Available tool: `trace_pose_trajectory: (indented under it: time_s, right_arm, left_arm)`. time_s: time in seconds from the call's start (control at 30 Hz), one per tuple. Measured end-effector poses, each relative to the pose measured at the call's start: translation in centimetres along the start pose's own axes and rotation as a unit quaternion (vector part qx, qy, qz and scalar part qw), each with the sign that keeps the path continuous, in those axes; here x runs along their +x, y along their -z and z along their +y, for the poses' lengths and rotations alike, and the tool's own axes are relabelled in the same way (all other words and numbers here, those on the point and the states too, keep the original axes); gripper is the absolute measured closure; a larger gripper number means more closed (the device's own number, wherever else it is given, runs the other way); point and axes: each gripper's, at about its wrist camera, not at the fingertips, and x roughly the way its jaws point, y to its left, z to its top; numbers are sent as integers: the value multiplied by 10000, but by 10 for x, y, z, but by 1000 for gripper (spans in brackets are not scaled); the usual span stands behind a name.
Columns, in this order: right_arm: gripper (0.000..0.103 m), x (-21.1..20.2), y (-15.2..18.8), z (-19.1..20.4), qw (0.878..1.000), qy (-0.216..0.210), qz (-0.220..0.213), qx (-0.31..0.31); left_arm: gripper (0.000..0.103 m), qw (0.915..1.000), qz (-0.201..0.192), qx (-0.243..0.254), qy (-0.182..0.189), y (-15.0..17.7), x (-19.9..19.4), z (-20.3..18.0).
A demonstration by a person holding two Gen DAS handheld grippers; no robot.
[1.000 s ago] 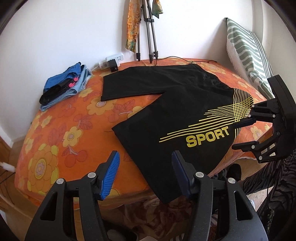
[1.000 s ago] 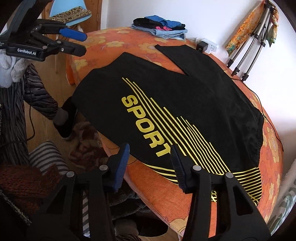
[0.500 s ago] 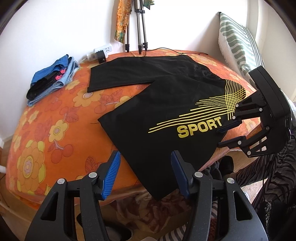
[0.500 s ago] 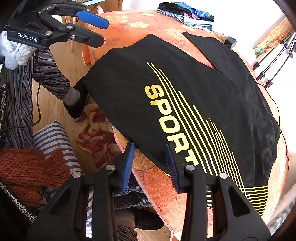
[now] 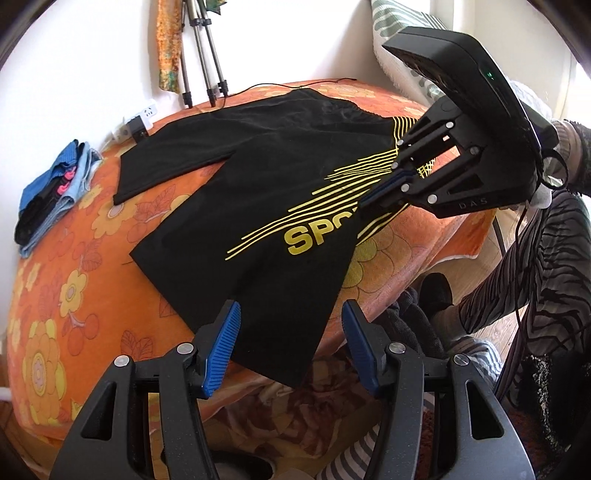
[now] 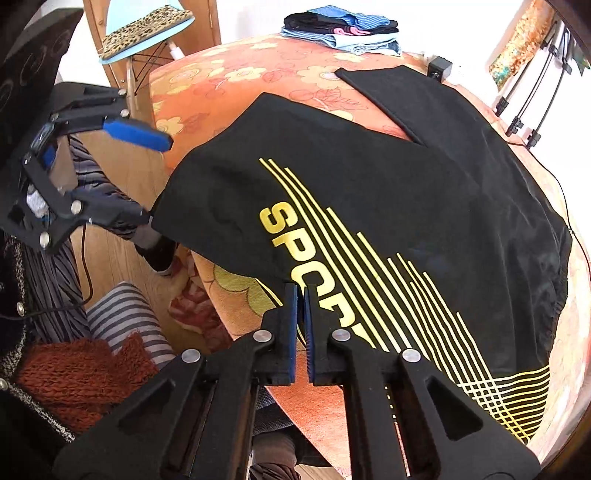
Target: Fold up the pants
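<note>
Black pants [image 5: 266,192] with yellow stripes and "SPORT" lettering lie spread on an orange flowered table [image 5: 74,288]; they also show in the right wrist view [image 6: 388,192]. One leg end hangs over the near table edge. My left gripper [image 5: 290,328] is open, its blue pads on either side of that leg's hem. My right gripper [image 6: 300,295] is shut on the pants' side edge by the lettering. It also shows in the left wrist view [image 5: 373,201], and my left gripper shows in the right wrist view [image 6: 147,177].
A stack of folded clothes [image 5: 48,184] lies at the far left of the table. A power strip [image 5: 138,122] and tripod legs [image 5: 203,55] stand at the back wall. A striped cushion [image 5: 399,14] is at the far right. A chair [image 6: 147,22] stands beyond the table.
My right gripper has moved in and shut on the pants' side edge. My left gripper has come closer to the hanging leg hem and stays open.
</note>
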Motion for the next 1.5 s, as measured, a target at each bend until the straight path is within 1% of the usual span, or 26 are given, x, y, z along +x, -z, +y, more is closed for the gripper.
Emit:
trace_pose_trajectory:
  time_s: [0.13,0.27,0.4,0.57,0.63,0.7,0.77,0.83,0.87,0.9,0.93,0.97,1.0,1.03,1.07,1.23,1.33,1.37,1.4,1.43,1.47,1.5]
  right_arm:
    - [99,-1,-5,-8,9999,-11,-77,145]
    - [99,0,-10,-18,9995,-56,-118,293]
    - [99,4,-16,-32,9988,11,-153,469]
    - [99,15,-22,-53,9968,148,-126,774]
    - [99,20,-23,-64,9955,224,-104,919]
    - [99,20,-24,-70,9949,265,-182,955]
    - [99,14,-22,-72,9949,153,-319,941]
    - [99,5,-21,-69,9949,-103,-401,919]
    - [98,0,-21,-67,9951,-221,-464,841]
    - [95,-6,-20,-61,9957,-328,-503,707]
    - [85,-11,-19,-54,9964,-381,-552,525]
    - [68,-15,-18,-47,9970,-383,-575,350]
    - [60,-17,-17,-40,9974,-374,-580,187]
    - [53,-17,-17,-34,9976,-390,-563,50]
    - [53,-14,-19,-29,9979,-409,-507,-47]
    - [53,7,-23,-6,9973,-424,-284,-527]
    - [53,20,-28,8,9961,-226,-250,-809]
    - [56,23,-30,11,9958,-171,-254,-861]
    - [62,27,-33,12,9958,-149,-243,-868]
    - [84,30,-36,12,9962,-181,-229,-824]
    - [92,30,-39,9,9967,-207,-259,-742]
    - [92,30,-41,6,9972,-223,-320,-635]
  left_arm:
    - [47,9997,78,230,42,-4,11,-13]
    - [47,9986,153,490,-157,-7,28,-19]
    - [47,9985,272,455,-140,-9,40,-14]
    - [47,9992,303,229,-115,-11,41,-1]
    - [47,9992,302,254,-118,-12,41,1]
    - [47,9986,379,351,-100,-12,44,1]
    - [48,9986,409,348,-24,-12,46,3]
    - [54,9986,423,317,-25,-15,46,7]
    - [54,9987,401,308,-54,-15,46,9]
    - [54,9988,390,289,-84,-16,46,11]
    - [54,9988,388,266,-101,-17,46,14]
    - [54,9988,387,252,-134,-17,46,17]
    - [54,9989,379,234,-168,-18,47,20]
    - [54,9989,370,207,-193,-19,47,23]
    - [54,9990,358,176,-204,-20,46,26]
    - [54,9993,303,63,-212,-25,43,39]
    - [54,9995,274,-5,-186,-28,40,47]
    - [54,9995,257,-33,-175,-28,38,49]
    - [54,9996,231,-58,-149,-29,36,51]
    - [54,9997,215,-69,-137,-28,33,53]
    - [54,9997,203,-61,-136,-27,30,53]
    - [53,9998,182,-35,-110,-26,27,53]
